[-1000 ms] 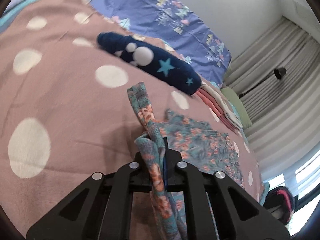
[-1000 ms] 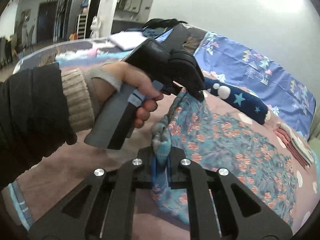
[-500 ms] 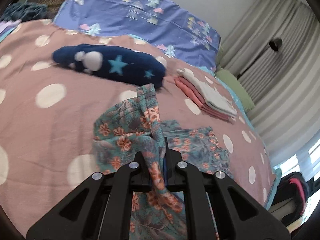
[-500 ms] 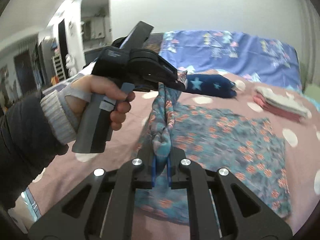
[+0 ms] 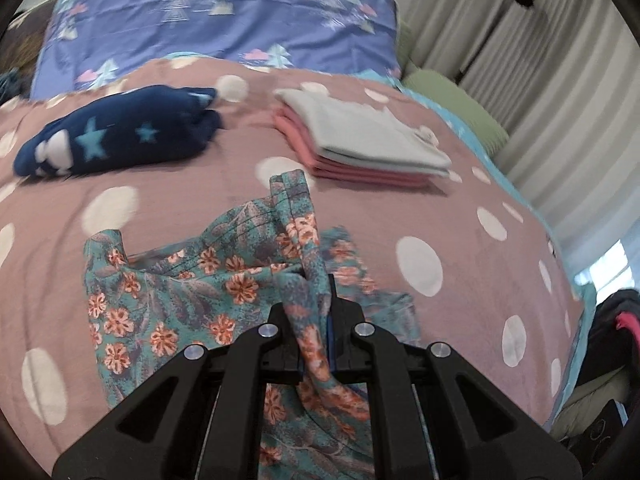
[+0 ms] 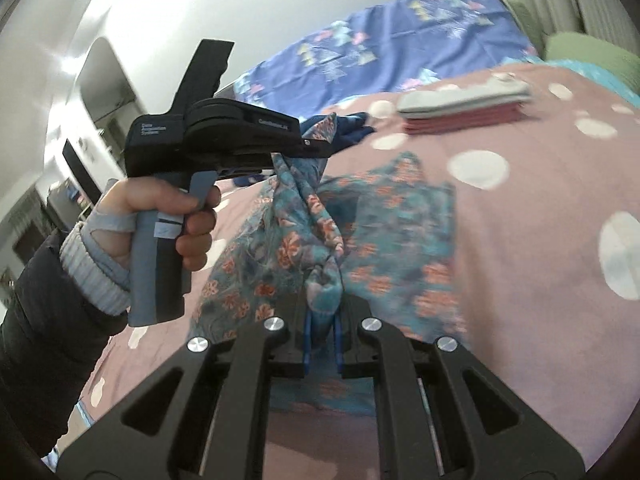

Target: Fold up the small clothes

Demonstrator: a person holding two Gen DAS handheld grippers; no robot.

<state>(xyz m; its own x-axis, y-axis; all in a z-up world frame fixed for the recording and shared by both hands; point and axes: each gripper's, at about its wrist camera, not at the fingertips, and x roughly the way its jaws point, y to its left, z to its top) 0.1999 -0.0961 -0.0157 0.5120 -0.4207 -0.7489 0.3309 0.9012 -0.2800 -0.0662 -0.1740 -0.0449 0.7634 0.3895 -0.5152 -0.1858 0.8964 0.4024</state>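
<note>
A teal garment with orange flowers (image 5: pixel 192 280) is lifted by one edge over the pink dotted bedspread (image 5: pixel 460 216), its lower part lying on the bed. My left gripper (image 5: pixel 320 300) is shut on a bunched corner of it. My right gripper (image 6: pixel 323 300) is shut on another bunched corner of the floral garment (image 6: pixel 400 248). In the right wrist view the left gripper (image 6: pixel 316 145), held by a hand (image 6: pixel 160 208), pinches the cloth up and to the left.
A folded stack of grey and pink clothes (image 5: pixel 360 140) lies further back on the bed, with a navy star-patterned garment (image 5: pixel 116 136) to its left. A blue patterned pillow (image 5: pixel 224 20) is behind. Curtains (image 5: pixel 540 80) hang at right, where the bed edge drops to bags.
Both grippers have carried the held edge of the floral garment sideways across the bed toward the folded stack; the cloth now doubles over itself. Both wrists rolled.
</note>
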